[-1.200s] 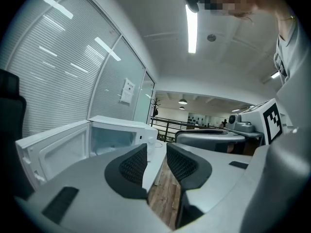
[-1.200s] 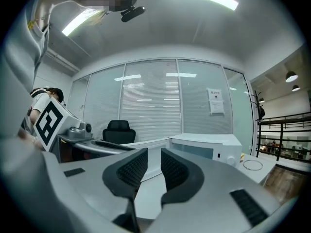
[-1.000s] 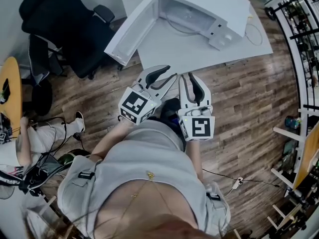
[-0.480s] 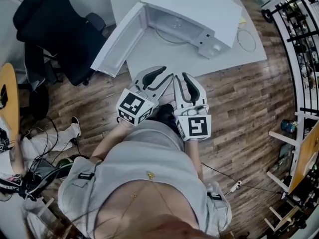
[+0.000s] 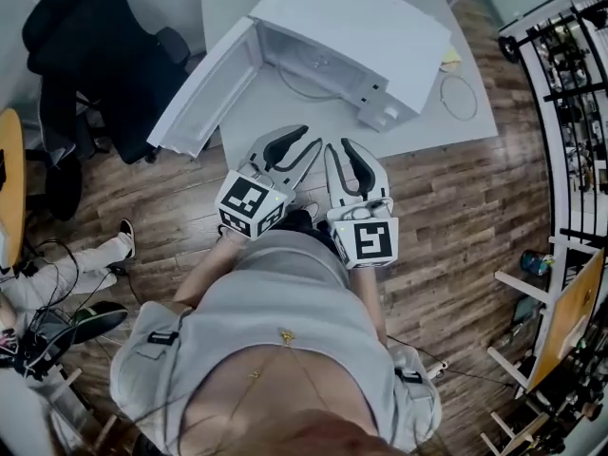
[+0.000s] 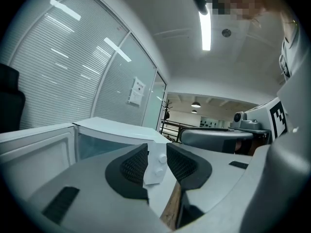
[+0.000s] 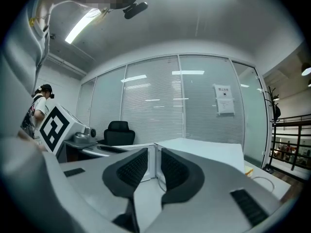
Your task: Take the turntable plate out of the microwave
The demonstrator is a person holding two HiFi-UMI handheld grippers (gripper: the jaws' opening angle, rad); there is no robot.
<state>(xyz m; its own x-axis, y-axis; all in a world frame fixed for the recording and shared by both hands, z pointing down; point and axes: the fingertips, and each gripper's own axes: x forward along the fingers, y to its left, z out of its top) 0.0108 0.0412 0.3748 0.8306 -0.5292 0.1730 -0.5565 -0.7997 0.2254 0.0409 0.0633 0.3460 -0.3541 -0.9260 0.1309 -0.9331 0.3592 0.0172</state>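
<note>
Microwave [image 5: 375, 22] on the white table [image 5: 432, 122], door [image 5: 201, 95] swung wide open to the left side of the head view. Plate [image 5: 304, 88] sits inside the oven cavity (only a thin curved rim of clear glass shows low in the opening, hard to make out more). Left gripper [image 5: 313, 141] and right gripper [image 5: 344, 145] are side by side in front of the person's body, over the wood floor [image 5: 456, 217] just short of the table edge, both pointing toward the oven and well apart from it. In the left gripper view, left gripper [image 6: 156, 152] has its jaws a little apart with nothing between the pads; the oven's knobs [image 6: 158, 164] show far off through the gap. In the right gripper view, right gripper [image 7: 154, 157] likewise has a narrow gap and is empty, with the oven's open front edge beyond. Neither tool touches the oven or the plate. Black office chair [image 5: 95, 55] stands left of the table. Thin cord loop [image 5: 459, 96] lies on the table right of the oven.
</note>
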